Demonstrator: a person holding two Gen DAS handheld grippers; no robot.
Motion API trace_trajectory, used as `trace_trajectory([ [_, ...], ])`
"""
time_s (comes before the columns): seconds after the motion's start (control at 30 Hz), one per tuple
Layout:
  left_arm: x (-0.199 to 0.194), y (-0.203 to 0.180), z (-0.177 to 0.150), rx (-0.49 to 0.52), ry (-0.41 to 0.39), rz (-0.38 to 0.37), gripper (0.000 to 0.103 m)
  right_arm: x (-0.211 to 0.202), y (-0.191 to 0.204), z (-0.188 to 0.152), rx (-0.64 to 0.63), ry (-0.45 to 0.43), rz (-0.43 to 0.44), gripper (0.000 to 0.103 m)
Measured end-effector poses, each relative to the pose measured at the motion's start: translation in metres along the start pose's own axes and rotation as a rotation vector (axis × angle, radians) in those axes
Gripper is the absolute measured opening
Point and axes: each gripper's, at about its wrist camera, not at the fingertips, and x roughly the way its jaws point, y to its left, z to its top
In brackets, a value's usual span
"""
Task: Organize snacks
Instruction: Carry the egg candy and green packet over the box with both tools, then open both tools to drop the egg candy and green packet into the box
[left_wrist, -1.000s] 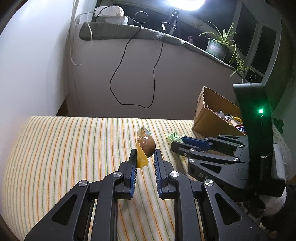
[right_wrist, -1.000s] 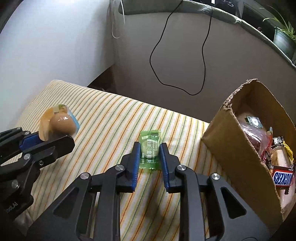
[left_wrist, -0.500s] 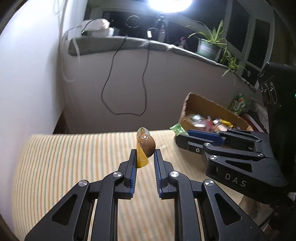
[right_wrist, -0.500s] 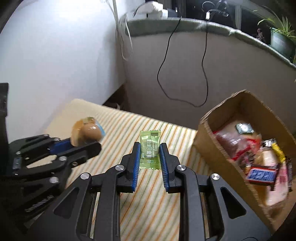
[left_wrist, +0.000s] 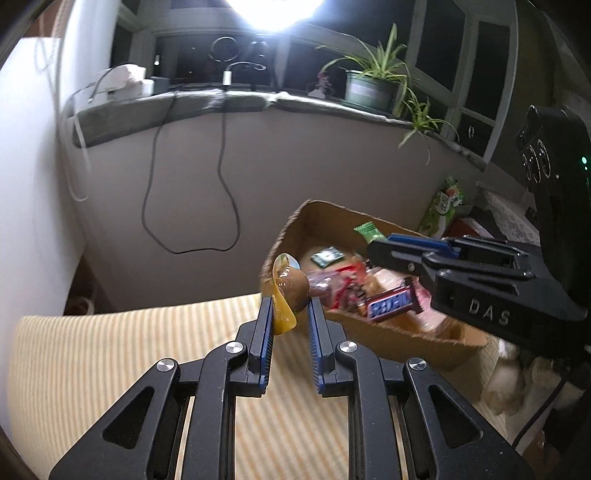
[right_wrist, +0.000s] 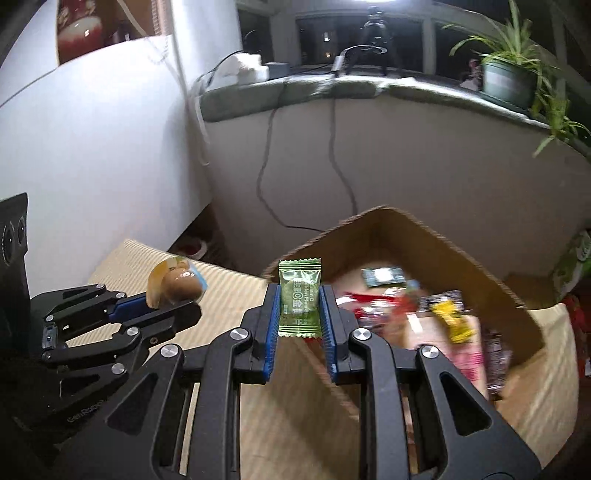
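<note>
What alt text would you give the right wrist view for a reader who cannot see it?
The right gripper holds a green candy packet upright at the near wall of an open cardboard box full of wrapped snacks. At left, the left gripper holds a packaged brown egg above the striped cloth. Behind are a wall and a potted plant.
</note>
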Motion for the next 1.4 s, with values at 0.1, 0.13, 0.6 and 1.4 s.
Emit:
trace_trajectory([
  [0.1,0.008,-0.011,0.006,0.014,0.003,-0.005,0.016,-0.007,-0.021,0.003,0.017,-0.006,-0.018,0.021],
  [0.13,0.01,-0.015,0.008,0.019,0.003,-0.006,0.016,-0.008,-0.028,0.003,0.023,-0.007,-0.022,0.021],
  [0.6,0.041,-0.055,0.024,0.07,0.021,-0.015,0.016,-0.006,-0.091,-0.003,0.068,0.004,-0.063,0.021],
  [1.4,0.017,-0.08,0.024,0.082,-0.019,0.016,0.034,-0.038,-0.112,-0.022,0.108,-0.029,-0.095,0.055],
])
